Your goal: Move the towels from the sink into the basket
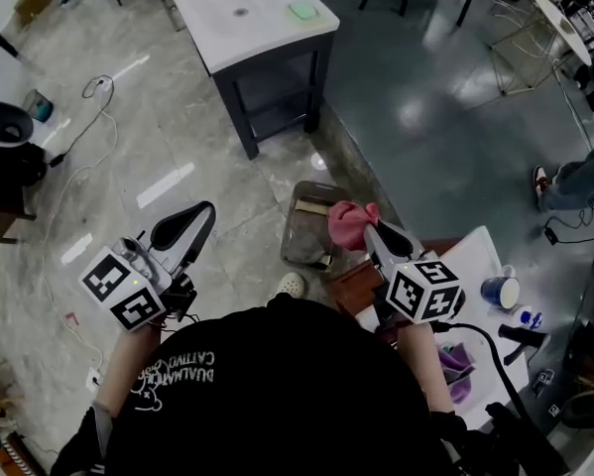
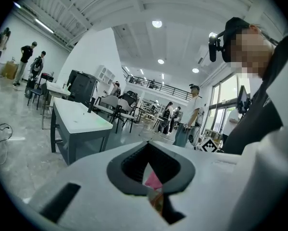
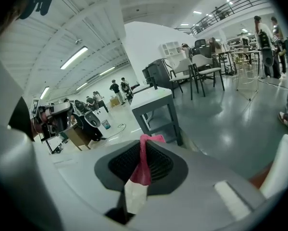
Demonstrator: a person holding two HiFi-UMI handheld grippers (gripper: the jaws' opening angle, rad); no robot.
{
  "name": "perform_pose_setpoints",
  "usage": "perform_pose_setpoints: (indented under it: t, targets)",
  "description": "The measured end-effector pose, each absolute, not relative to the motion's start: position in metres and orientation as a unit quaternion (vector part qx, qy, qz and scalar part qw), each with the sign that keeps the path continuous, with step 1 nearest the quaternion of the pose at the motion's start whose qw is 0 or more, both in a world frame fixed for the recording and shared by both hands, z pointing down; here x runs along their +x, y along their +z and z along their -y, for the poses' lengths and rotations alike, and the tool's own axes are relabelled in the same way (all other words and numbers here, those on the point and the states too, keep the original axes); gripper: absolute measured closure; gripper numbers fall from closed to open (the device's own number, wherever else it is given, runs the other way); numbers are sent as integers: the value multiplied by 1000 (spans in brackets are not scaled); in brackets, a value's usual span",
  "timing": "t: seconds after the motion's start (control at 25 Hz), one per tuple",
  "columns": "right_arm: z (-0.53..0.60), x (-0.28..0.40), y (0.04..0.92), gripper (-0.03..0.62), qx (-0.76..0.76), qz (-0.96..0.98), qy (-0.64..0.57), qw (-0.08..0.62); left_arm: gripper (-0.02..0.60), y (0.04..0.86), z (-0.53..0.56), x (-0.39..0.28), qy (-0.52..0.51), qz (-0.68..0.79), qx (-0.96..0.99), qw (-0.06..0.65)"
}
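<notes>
Right gripper [image 1: 368,230]: the jaws are drawn in narrow and clamped on a pink towel [image 1: 348,222]. In the right gripper view the cloth [image 3: 143,163] runs up between the two ribbed pads and sticks out past the tips of the gripper [image 3: 144,146]. A pale label [image 3: 134,196] hangs from the cloth's near end. The towel is bunched and clear of the floor.

Position of the towel: from the head view it sits against the right rim of the basket [image 1: 295,238]. The basket is a grey, shallow bin standing on the floor just ahead of the person's shoe [image 1: 291,286]. Some pale items lie at the basket's near end but are too small to identify. The towel is not yet resting in the basket.

Left gripper [image 1: 203,214]: held out to the left, well apart from the basket and the towel, pointing towards the far right. The left gripper view shows the tips of this gripper [image 2: 148,145] met, and nothing is gripped. The slit behind the tips shows only a patch of pink that lies beyond the jaws.

Surroundings: a white worktop [image 1: 475,251] stands at the near right with a blue mug [image 1: 499,292] on it. A purple cloth [image 1: 457,367] lies nearer, beside the person's right forearm and partly hidden by it. Whether it lies in a sink cannot be told. A dark-framed table [image 1: 239,8] with a white top stands at the far side.
</notes>
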State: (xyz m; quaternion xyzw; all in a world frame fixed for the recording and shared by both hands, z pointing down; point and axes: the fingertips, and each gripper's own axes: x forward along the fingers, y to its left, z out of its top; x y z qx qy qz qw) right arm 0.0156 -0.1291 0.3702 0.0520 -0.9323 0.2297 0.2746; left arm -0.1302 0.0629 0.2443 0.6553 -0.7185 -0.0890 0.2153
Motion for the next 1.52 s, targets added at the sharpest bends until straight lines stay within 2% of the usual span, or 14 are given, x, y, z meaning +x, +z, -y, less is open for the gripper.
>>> perform_pose_setpoints:
  t: [0.24, 0.6, 1.2, 1.52]
  targets:
    - [136, 15, 401, 549, 68, 917, 251, 303, 581, 253, -32, -145, -79, 700, 671, 231]
    - [150, 17, 431, 549, 104, 905, 278, 306, 581, 277, -2, -155, -65, 674, 691, 254]
    - [170, 52, 430, 551, 269, 868, 320, 268, 581, 282, 82, -174, -39, 545, 793, 270]
    - [174, 35, 412, 550, 384, 832, 331, 226, 581, 260, 142, -208, -27, 443, 862, 245]
